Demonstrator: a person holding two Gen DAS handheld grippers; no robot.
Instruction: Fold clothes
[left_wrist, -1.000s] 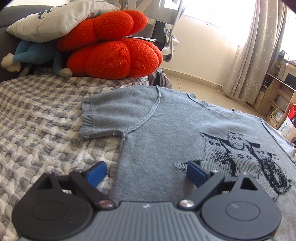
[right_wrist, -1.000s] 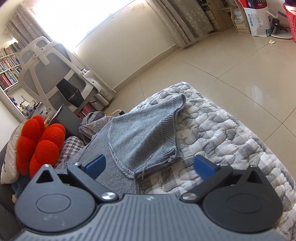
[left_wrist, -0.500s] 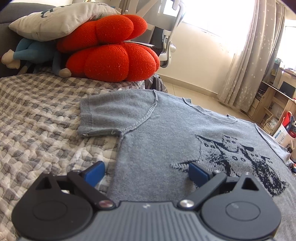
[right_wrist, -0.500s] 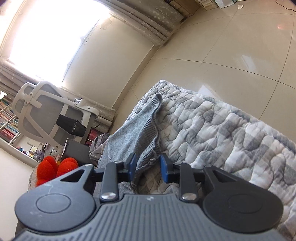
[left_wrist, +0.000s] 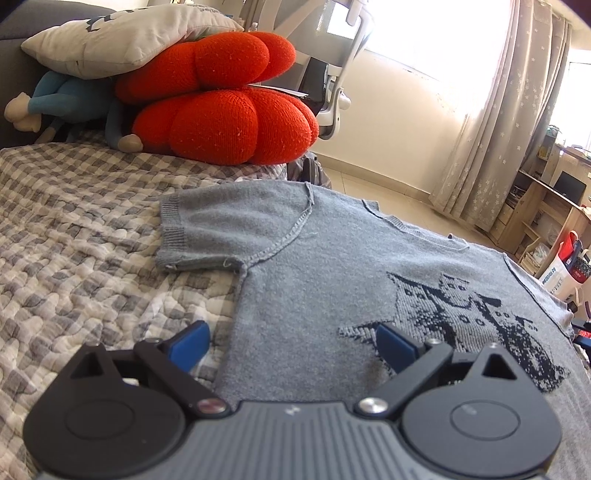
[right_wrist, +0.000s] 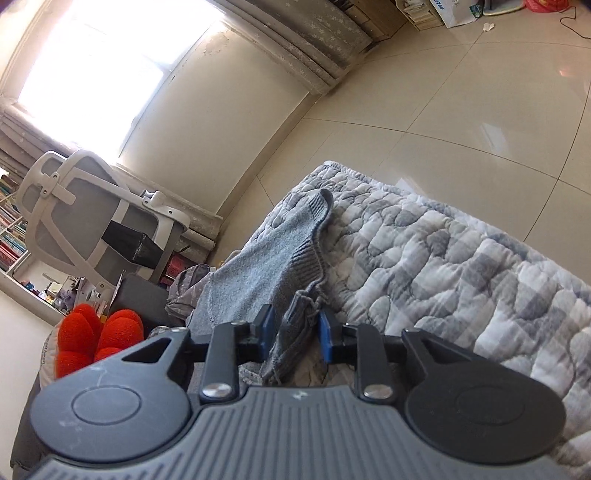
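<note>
The right gripper is pinching the bunched cuff of one sleeve near the bed's far edge, while the left gripper, its jaws standing wide apart, is hovering just over the side hem of the single grey sweater. That sweater is lying spread flat, front up, across the bed, both sleeves out. Judging by this, no fold is showing in it, so sleeves and body are remaining to be folded.

a home bedroom: quilted checked bed cover, pillow, curtains, office chair, bookshelves.
</note>
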